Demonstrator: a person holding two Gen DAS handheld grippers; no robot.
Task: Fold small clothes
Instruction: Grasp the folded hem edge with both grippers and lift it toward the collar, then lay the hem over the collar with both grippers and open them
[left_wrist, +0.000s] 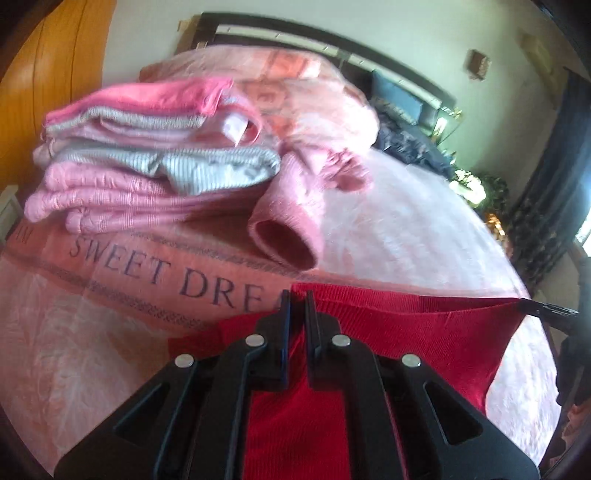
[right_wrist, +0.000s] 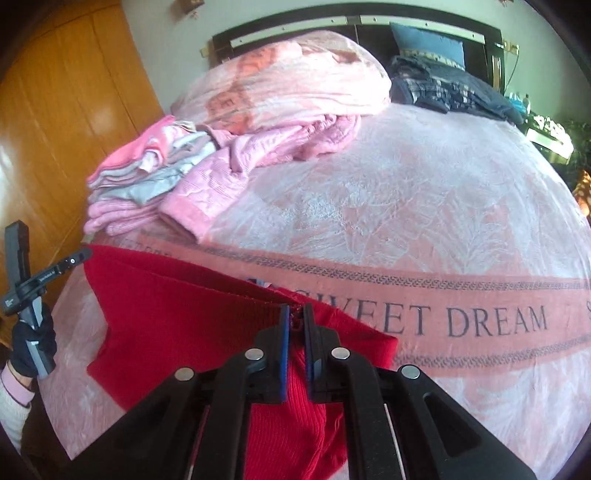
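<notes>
Both the left gripper (left_wrist: 298, 295) and right gripper (right_wrist: 295, 310) pinch the red garment's (right_wrist: 177, 306) top edge, stretched between them above the bed (right_wrist: 424, 206); open blanket ahead, folded stack (left_wrist: 147, 162) beyond-left

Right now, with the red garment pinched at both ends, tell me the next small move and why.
Probably lower both tools together and lay the red garment flat on the pink blanket. The left tool and right tool each pinch its top edge, stretched taut between them, and the rest hangs, so no fold can start yet.
</notes>
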